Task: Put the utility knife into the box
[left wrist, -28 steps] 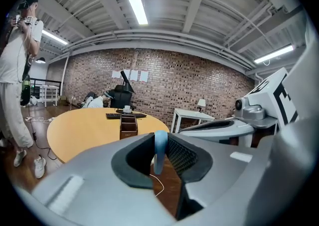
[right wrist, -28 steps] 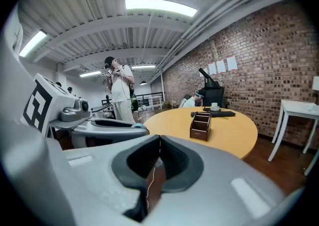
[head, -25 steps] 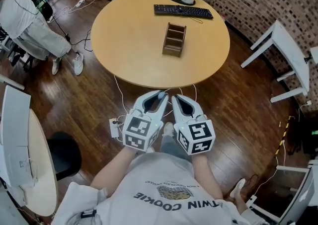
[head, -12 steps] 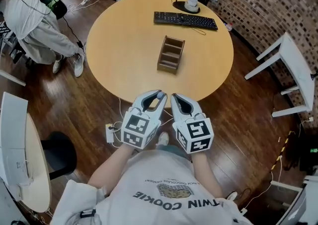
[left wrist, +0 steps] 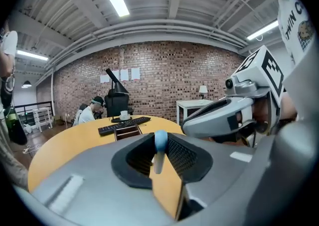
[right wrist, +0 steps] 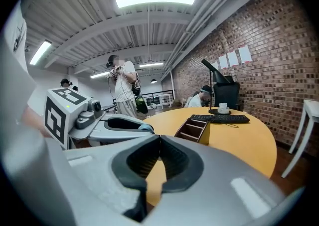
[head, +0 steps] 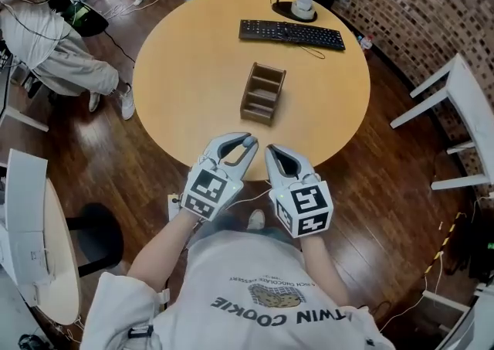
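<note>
Your left gripper (head: 241, 144) has its jaws closed on the utility knife (left wrist: 159, 150) — only a pale-blue rounded end and a short white stretch show between the pads, the rest is buried in the jaws. Ahead on the round counter (head: 193, 70) stands the brown box (head: 262, 93), well apart from the knife. Your right gripper (head: 272, 154) — just beside the left, by the counter's near edge — has its jaws together on nothing.

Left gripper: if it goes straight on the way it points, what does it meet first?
Probably the round table top near its edge, short of the wooden box, since the left gripper, holding the utility knife, tilts slightly down. Depth is unclear.
</note>
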`<state>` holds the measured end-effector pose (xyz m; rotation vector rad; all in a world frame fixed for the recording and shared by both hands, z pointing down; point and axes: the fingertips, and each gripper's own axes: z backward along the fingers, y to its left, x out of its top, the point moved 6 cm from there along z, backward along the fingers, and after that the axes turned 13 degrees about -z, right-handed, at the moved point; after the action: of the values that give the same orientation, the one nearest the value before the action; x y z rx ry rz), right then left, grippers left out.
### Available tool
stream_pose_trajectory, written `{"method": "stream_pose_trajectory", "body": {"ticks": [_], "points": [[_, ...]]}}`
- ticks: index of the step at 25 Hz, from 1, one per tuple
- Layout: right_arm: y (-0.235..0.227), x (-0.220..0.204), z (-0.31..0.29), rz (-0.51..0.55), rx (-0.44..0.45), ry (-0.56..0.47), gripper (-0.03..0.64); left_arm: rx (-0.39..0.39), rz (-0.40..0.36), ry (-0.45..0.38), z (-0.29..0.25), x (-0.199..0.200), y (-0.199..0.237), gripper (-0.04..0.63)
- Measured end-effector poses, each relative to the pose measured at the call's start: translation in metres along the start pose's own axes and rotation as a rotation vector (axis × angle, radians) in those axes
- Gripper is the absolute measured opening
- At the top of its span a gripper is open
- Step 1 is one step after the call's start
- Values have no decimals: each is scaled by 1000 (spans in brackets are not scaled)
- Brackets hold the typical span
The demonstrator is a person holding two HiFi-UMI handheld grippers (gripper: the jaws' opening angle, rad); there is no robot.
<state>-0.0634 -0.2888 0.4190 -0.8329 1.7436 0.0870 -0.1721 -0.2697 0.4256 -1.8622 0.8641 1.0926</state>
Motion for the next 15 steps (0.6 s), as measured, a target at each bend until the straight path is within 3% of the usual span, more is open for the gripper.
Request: {"method": "stream_pose_trajectory", "body": {"ticks": [6, 15], "points": [[-13, 5, -14, -8, -14, 9, 2, -52, -98, -3, -20, -7, 20, 77], [-29, 16, -47, -33, -95, -3, 2, -191, -210, -3, -53, -31, 55, 77]]}}
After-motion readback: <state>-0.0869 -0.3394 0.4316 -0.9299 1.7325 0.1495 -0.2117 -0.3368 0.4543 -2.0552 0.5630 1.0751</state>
